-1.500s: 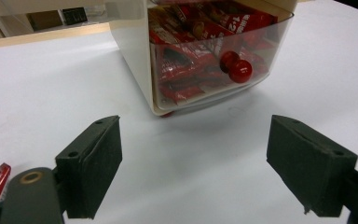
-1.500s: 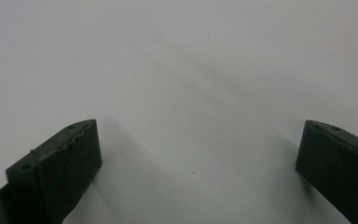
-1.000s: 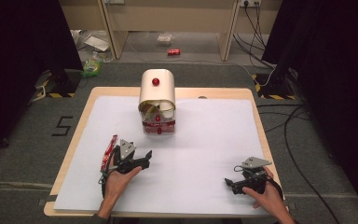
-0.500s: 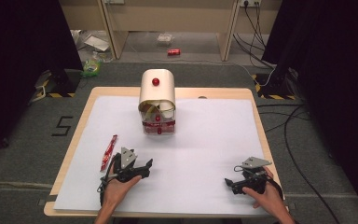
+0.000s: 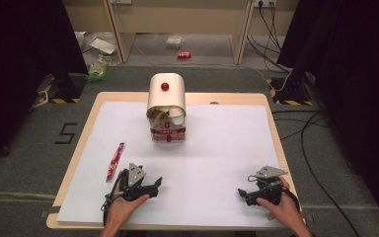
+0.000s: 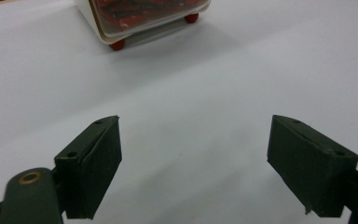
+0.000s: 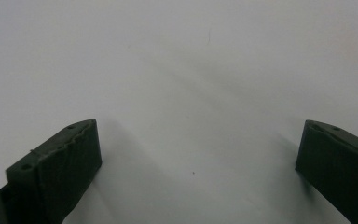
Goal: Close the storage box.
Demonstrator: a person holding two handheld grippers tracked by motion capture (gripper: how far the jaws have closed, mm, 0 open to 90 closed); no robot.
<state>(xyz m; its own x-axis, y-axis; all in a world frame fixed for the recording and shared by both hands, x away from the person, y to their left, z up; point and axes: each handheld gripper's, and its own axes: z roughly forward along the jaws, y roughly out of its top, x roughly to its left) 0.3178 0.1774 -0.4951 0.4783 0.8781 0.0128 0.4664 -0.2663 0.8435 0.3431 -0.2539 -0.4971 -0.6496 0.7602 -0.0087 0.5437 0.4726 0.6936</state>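
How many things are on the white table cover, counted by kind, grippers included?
Grippers: 2, the left gripper and the right gripper, both with fingers apart and holding nothing.
Cream roll-top boxes with a red knob: 1, the box.
Red sachets: 1, the sachet lying flat beside the left gripper.
Total: 4.

**Materials and finishes on your table**

Your left gripper [image 6: 193, 168] carries matt black pads [image 6: 95, 163], slightly grainy and foam-like, with rough edges. Your right gripper [image 7: 198, 172] has the same dull pads [image 7: 60, 168], one frayed along its edge. Beneath them lies a smooth white paper sheet [image 5: 217, 148], faintly sheeny, over a pale wooden tabletop [image 5: 89, 118]. The container [image 5: 167, 111] looks like glossy cream plastic with shiny red knobs. The red sachet [image 5: 115, 160] shows a glossy foil-like wrapper.
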